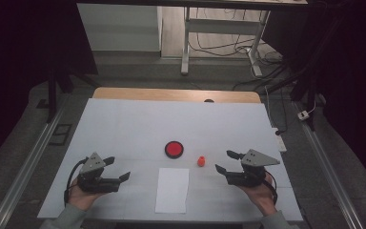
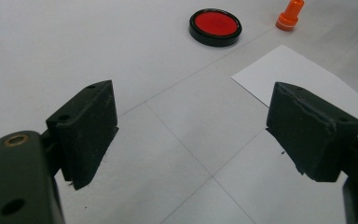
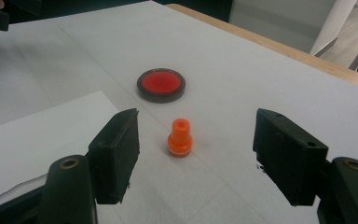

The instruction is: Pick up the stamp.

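Note:
A small orange stamp (image 1: 201, 161) (image 3: 180, 137) (image 2: 290, 15) stands upright on the white table cover. Left of it lies a round red ink pad in a black case (image 1: 174, 149) (image 3: 161, 84) (image 2: 215, 26). A white sheet of paper (image 1: 172, 189) (image 2: 303, 79) (image 3: 32, 130) lies nearer the front edge. My right gripper (image 1: 228, 161) (image 3: 196, 156) is open, a short way right of the stamp, jaws pointing at it. My left gripper (image 1: 116, 168) (image 2: 191, 135) is open over bare cover, left of the paper, holding nothing.
The table (image 1: 124, 124) has a wooden far edge (image 1: 176, 94). Beyond it stand a white desk frame (image 1: 219, 33) and loose cables on the floor (image 1: 267, 62). A metal rail (image 1: 24, 167) runs along the left side.

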Tool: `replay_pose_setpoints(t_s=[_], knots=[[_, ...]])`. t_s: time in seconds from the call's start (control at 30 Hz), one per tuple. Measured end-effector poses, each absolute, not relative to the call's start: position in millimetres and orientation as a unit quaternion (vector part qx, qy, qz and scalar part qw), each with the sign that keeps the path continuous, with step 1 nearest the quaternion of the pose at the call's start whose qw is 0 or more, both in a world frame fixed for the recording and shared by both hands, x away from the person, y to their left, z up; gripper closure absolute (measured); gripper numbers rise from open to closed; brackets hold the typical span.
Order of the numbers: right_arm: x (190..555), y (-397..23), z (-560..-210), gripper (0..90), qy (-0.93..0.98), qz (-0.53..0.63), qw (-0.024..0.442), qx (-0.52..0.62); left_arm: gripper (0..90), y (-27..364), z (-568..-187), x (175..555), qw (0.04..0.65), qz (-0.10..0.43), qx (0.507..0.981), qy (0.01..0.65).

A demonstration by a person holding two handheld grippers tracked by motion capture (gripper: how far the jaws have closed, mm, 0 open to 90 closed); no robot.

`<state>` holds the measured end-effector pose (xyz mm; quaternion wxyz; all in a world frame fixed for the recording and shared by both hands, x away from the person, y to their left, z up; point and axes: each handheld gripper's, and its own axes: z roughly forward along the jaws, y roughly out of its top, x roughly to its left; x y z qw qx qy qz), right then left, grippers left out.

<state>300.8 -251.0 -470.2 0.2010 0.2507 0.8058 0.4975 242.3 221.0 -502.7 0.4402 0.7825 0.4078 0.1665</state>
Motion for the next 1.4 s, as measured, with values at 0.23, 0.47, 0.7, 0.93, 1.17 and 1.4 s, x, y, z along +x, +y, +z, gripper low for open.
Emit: replay_pose_setpoints(t_s=[0.23,0.47,0.7,0.93,1.17,1.4], knots=[[303.8,-241.3,-471.0,30.9,0.811,0.495,0.191,0.248,16.7,221.1,-502.6,241.0,0.441,0.167,0.783,0.407],[305.4,-229.0,-472.5,31.3,0.816,0.491,0.181,0.243,16.8,220.2,-502.8,240.7,0.441,0.165,0.783,0.407],[310.8,-216.4,-471.1,31.5,0.826,0.48,0.173,0.239,16.9,219.2,-504.0,240.9,0.439,0.164,0.785,0.405],[320.5,-199.3,-470.4,32.0,0.837,0.465,0.167,0.236,17.0,217.7,-505.3,242.0,0.437,0.163,0.788,0.403],[332.8,-185.9,-481.4,32.8,0.839,0.458,0.162,0.244,17.2,217.6,-507.6,243.7,0.433,0.161,0.789,0.405],[340.7,-185.5,-487.6,33.8,0.846,0.439,0.167,0.255,17.3,216.5,-508.9,244.2,0.429,0.161,0.791,0.405]])
